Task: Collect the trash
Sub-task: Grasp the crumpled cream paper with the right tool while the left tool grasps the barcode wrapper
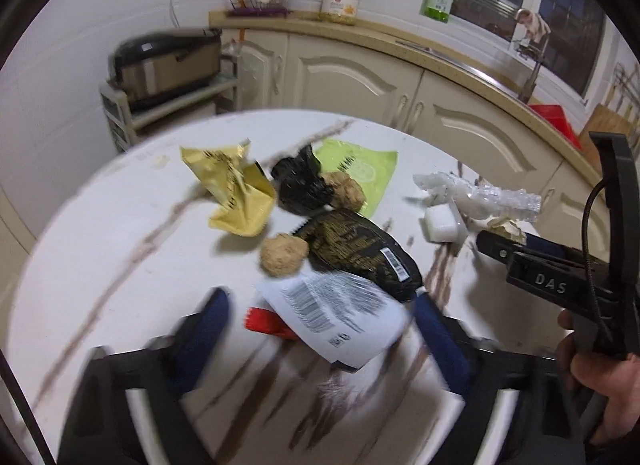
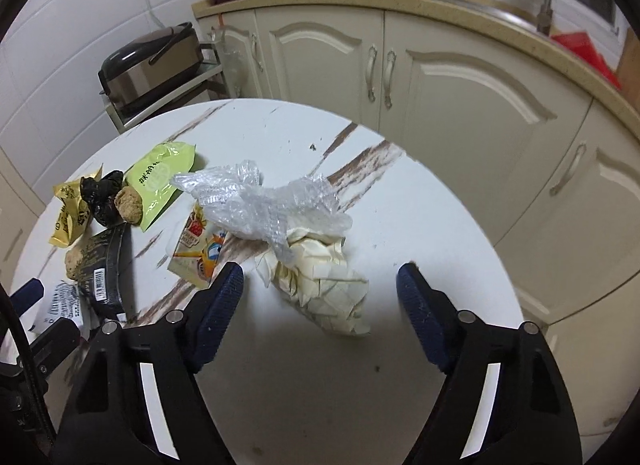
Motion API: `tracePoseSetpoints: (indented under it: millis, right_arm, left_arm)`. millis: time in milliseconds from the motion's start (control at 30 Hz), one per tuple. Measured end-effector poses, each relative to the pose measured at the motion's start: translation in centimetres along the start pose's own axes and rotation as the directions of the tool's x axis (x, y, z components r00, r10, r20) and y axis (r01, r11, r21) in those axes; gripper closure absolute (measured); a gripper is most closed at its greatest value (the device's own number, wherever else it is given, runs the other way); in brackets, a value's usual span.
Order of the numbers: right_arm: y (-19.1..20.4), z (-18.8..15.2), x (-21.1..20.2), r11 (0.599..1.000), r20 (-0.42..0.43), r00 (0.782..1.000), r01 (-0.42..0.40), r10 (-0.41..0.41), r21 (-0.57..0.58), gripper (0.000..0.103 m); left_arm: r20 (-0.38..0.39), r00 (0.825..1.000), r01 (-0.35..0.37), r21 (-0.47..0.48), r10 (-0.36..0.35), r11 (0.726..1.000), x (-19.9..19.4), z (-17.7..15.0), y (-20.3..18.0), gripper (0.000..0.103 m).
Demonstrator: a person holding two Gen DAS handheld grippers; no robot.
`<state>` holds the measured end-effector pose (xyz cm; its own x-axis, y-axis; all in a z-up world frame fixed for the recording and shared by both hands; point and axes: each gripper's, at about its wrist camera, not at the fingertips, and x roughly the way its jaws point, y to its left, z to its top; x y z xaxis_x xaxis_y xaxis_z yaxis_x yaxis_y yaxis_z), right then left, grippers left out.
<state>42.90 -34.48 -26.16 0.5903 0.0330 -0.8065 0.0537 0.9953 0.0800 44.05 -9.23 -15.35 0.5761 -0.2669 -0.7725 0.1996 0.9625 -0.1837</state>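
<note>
Trash lies scattered on a round white marble table (image 1: 120, 225). My left gripper (image 1: 320, 313) is open, its jaws either side of a white barcode wrapper (image 1: 340, 317) with a red piece under it. Beyond lie a black-gold packet (image 1: 360, 249), two brown crumpled balls (image 1: 282, 255), a yellow wrapper (image 1: 236, 189), a black bag (image 1: 300, 185) and a green packet (image 1: 360, 169). My right gripper (image 2: 320, 285) is open above a crumpled cream paper (image 2: 324, 285), with clear bubble wrap (image 2: 264, 201) and a small carton (image 2: 200, 245) beyond it.
Cream kitchen cabinets (image 2: 440, 77) and a countertop curve behind the table. A rice cooker (image 1: 168, 61) sits on a small cart at the left. The right gripper's body (image 1: 560, 265) shows at the right of the left wrist view.
</note>
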Motion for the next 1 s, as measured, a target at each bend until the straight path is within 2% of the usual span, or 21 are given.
tracePoseSetpoints:
  millis: [33,133,433,567,767,900,1000]
  right_arm:
    - [0.1,0.0,0.0,1.000,0.005,1.000,0.000,0.000,-0.007,0.035]
    - [0.8,0.1,-0.2,0.999,0.014,1.000,-0.003,0.003,-0.042,0.066]
    - [0.9,-0.7,-1.0,0.998,0.016,0.999,-0.037,0.038,-0.041,0.074]
    - [0.8,-1.4,-1.7,0.998,0.014,0.999,-0.049,0.050,-0.029,0.075]
    - [0.6,-2.2,-3.0,0.998,0.023,0.998,-0.060,0.061,-0.017,0.075]
    - [0.9,-2.2,-3.6,0.998,0.030,0.998,-0.062,0.063,-0.025,0.075]
    - [1.0,-2.1,-3.8,0.997,0.031,0.997,-0.064,0.065,-0.031,0.075]
  left_arm:
    - [-0.014,1.000,0.016,-0.015,-0.017,1.000,0.5,0.0,0.2,0.038]
    - [-0.002,1.000,0.019,-0.022,-0.019,1.000,0.7,-0.1,0.5,0.042]
    - [0.015,0.998,0.055,-0.051,-0.054,0.997,-0.6,-1.0,1.7,0.072]
    - [0.031,0.997,0.076,-0.053,-0.074,0.996,-1.8,-1.8,2.1,0.086]
    - [0.052,0.998,0.046,-0.054,-0.043,0.997,-2.4,-1.6,2.4,0.084]
    - [0.044,0.998,0.040,-0.068,-0.037,0.997,-1.1,-0.5,3.4,0.079]
    - [0.032,0.998,0.056,-0.074,-0.053,0.996,0.0,0.2,3.8,0.081]
